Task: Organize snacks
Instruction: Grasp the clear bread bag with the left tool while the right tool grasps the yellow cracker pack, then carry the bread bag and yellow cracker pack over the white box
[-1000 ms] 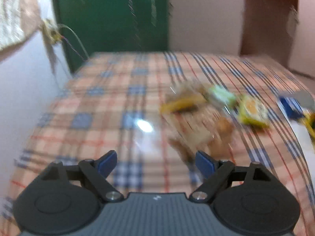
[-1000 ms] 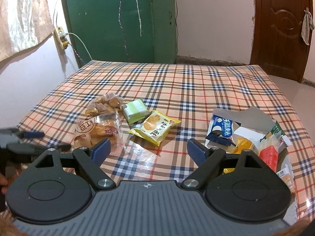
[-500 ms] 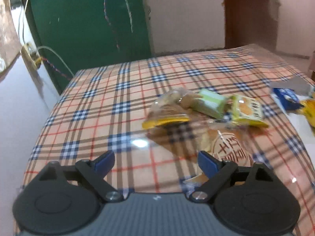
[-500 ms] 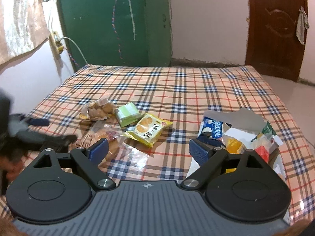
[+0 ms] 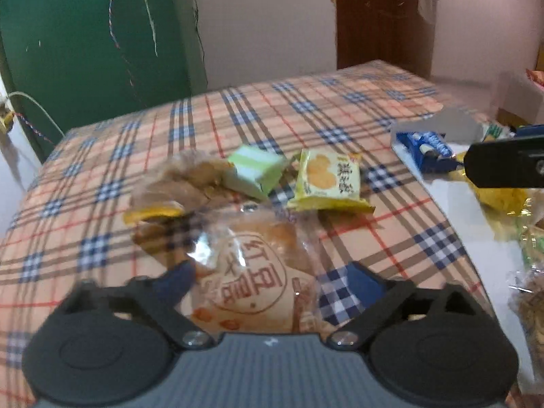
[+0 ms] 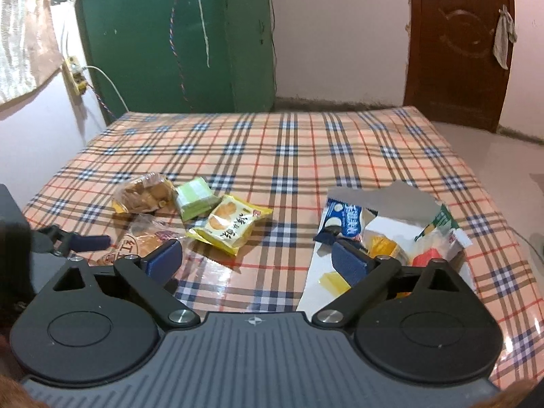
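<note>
**Clear wrapper now between our left jaws**

Clear plastic, stamped in red, wraps the bread packet that now lies between the blue pads of our left gripper. A second ago that view showed mostly bare checked tablecloth between the fingers, with the snacks further off. The left jaws have just been closing; they stand apart around the packet, the left pad at its edge, the right one clear of it.

Beyond it lie a crumpled clear bag of brown pastries, a pale green wrapped block and a yellow biscuit sachet, close together.

Our right gripper hangs with its jaws wide apart and empty over the cloth, much as before, beside the open white cardboard box of mixed snacks.
</note>
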Tool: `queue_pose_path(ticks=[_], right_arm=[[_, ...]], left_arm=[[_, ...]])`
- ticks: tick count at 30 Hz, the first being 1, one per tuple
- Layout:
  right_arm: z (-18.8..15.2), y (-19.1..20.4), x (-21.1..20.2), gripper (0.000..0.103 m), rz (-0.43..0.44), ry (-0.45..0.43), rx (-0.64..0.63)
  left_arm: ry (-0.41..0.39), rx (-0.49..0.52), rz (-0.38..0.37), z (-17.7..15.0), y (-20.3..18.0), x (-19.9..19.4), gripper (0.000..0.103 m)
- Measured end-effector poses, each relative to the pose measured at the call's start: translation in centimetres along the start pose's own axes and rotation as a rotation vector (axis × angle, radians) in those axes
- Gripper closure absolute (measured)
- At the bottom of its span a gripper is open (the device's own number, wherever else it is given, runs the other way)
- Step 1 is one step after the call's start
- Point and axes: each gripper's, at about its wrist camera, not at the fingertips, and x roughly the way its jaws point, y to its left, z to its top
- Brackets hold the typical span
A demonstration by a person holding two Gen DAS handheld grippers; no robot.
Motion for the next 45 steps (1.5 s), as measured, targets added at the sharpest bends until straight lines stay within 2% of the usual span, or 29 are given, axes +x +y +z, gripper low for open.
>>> queue_pose_path(ticks=[1, 4, 8, 15, 18, 20, 21, 22, 25, 34, 45], right_arm=[[0.1, 0.1, 0.4, 0.0, -0.001, 0.007, 0.002], [0.4, 1.0, 2.4, 0.0, 0.011, 0.04, 0.012], [1.5, 2.0, 5.9, 0.0, 0.007, 0.082, 0.063], [2.9, 3.4, 13.2, 0.0, -0.093, 0.179, 0.147], [3.0, 3.3, 15.8, 0.0, -0.099, 0.228, 0.182], [2.9, 3.4, 16.6, 0.003, -0.101, 0.233, 0.176], [2.9, 3.7, 17.0, 0.012, -0.112, 0.226, 0.143], [2.9, 4.0, 17.0, 0.029, -0.116, 0.219, 0.117], [2.8, 3.9, 16.8, 0.032, -0.089, 0.217, 0.101], [0.1, 3.9, 12.5, 0.035, 0.003, 0.24, 0.019], [-1.0, 4.6, 3.7, 0.035, 0.054, 0.119, -0.049]], left_arm=[[0.011, -0.012, 0.029, 0.0, 0.1, 0.4, 0.036], [0.009, -0.086, 0.042, 0.0, 1.0, 0.6, 0.037], [0.01, -0.143, 0.122, -0.7, 2.6, 0.4, 0.038], [0.007, -0.22, 0.173, -1.2, 4.8, 0.4, 0.038], [0.009, -0.248, 0.18, -1.1, 5.1, 0.9, 0.037], [0.011, -0.254, 0.187, -1.1, 5.2, 1.3, 0.037], [0.007, -0.255, 0.19, -1.1, 5.2, 1.4, 0.037], [0.005, -0.257, 0.192, -1.2, 5.1, 1.3, 0.037], [0.002, -0.27, 0.199, -1.2, 5.0, 1.4, 0.038], [0.019, -0.317, 0.224, -1.6, 4.9, -0.1, 0.038], [-0.015, -0.334, 0.243, -2.4, 3.9, -5.2, 0.038]])
